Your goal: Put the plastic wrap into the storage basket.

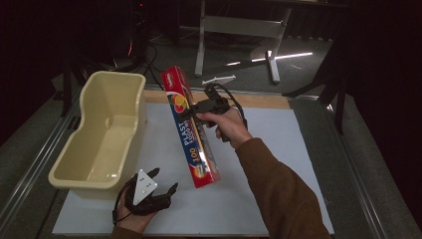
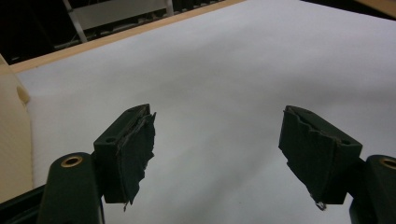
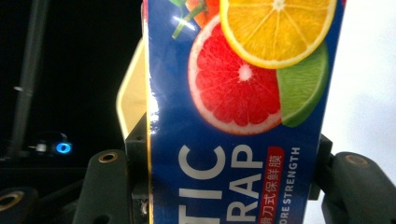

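Observation:
A long red and blue plastic wrap box (image 1: pixel 191 129) with citrus pictures hangs tilted above the white mat, held near its upper end by my right gripper (image 1: pixel 191 110). In the right gripper view the box (image 3: pixel 238 112) sits clamped between the two jaws. My left gripper (image 1: pixel 164 181) rests low at the front left of the mat, beside the tub, jaws wide apart. Between its fingers (image 2: pixel 128 149) lies only bare white mat (image 2: pixel 224 70).
A cream plastic tub (image 1: pixel 79 162) stands on the left side of the white mat (image 1: pixel 278 164); its rim (image 3: pixel 125 100) peeks behind the box. A wooden strip (image 1: pixel 259 100) runs along the mat's far edge. Table legs (image 1: pixel 201 45) stand on the dark floor beyond.

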{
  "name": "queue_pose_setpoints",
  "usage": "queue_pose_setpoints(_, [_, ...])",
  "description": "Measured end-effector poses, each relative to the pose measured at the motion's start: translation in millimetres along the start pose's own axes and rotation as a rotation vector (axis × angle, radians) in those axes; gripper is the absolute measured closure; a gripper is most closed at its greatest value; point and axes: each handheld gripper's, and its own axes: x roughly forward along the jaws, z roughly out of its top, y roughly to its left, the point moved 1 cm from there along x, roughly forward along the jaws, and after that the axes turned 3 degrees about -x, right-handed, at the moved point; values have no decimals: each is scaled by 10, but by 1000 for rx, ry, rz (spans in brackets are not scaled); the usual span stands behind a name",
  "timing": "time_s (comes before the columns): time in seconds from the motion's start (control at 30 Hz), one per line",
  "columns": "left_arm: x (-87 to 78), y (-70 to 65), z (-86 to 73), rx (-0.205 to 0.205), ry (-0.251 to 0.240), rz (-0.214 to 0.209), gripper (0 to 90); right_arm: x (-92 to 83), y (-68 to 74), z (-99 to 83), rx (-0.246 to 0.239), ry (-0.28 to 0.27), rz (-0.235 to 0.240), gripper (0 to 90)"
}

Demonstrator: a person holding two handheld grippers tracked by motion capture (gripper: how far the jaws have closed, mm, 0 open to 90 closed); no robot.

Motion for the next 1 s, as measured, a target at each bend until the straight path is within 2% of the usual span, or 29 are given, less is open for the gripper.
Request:
queue_pose_setpoints(0.33, [-6,-17,2,6,-6,-2,269,74,107,176,30,-73,21,402])
queue_pose_setpoints(0.57, [-3,-38,-9,7,-5,-8,269,117,166,292,39,-105,6,402])
queue_pose_setpoints(0.83, [-21,-54,-13,11,-4,-4,270,171,208,458,90,-172,24,403])
queue_pose_setpoints(0.87, [-27,-55,-9,6,-9,-7,270,186,223,498,114,-202,30,402])
queue_pose_setpoints(1.0, [-18,-60,-1,9,-11,-16,272,225,253,560,160,-247,41,403])
